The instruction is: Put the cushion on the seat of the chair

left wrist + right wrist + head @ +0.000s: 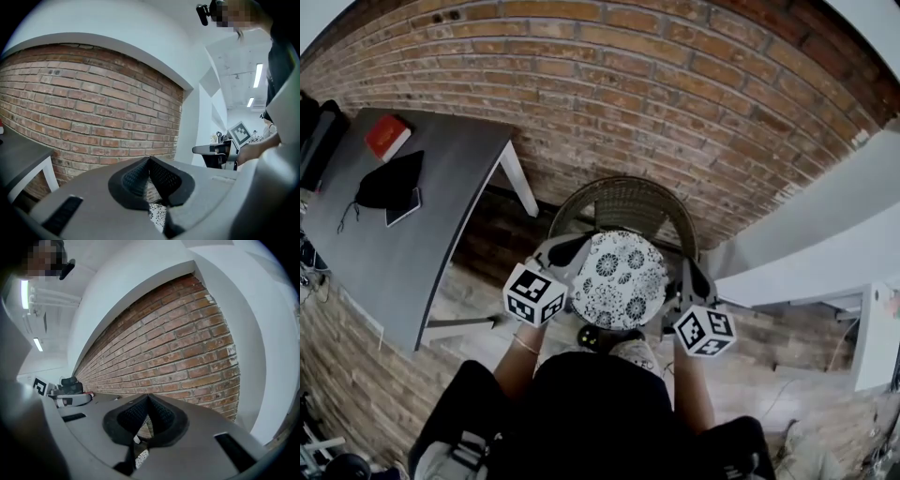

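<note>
Left tongs and right tongs are clenched on opposite edges of the round white black-flowered cushion, above the grey woven wicker chair. Risk: these shallow edge grips may slip, so the cushion lands beside that chair.

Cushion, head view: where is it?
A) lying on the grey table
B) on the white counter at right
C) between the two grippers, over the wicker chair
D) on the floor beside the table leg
C: the cushion is pinched at its sides by the left gripper and the right gripper, both shut on its edge, with the wicker chair right behind it.
</note>
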Tool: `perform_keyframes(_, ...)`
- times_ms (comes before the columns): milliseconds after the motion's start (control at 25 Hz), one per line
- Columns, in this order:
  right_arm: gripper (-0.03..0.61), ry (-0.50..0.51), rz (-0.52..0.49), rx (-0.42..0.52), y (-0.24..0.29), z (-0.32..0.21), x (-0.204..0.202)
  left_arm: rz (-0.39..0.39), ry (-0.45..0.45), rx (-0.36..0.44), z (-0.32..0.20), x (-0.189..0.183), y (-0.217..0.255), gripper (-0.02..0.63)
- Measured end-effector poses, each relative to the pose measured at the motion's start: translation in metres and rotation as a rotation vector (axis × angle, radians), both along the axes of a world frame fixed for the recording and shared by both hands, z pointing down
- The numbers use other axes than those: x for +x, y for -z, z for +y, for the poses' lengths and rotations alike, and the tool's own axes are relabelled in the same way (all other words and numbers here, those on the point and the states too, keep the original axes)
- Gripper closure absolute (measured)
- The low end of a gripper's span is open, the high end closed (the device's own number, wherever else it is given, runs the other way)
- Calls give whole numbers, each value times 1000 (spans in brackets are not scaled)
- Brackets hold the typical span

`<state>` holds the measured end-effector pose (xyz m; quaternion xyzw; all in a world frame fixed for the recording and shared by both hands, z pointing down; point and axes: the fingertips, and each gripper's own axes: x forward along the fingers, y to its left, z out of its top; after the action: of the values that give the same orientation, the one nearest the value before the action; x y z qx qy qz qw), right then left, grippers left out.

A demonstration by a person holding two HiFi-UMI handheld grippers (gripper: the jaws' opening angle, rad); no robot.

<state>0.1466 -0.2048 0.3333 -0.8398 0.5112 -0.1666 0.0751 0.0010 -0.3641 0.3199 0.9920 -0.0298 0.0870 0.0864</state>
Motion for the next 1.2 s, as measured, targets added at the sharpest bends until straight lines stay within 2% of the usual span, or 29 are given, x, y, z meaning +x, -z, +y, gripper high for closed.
perform_keyframes(1200, 578, 17, -9, 3, 0, 0, -8, 10, 53, -42, -8, -16, -8, 609)
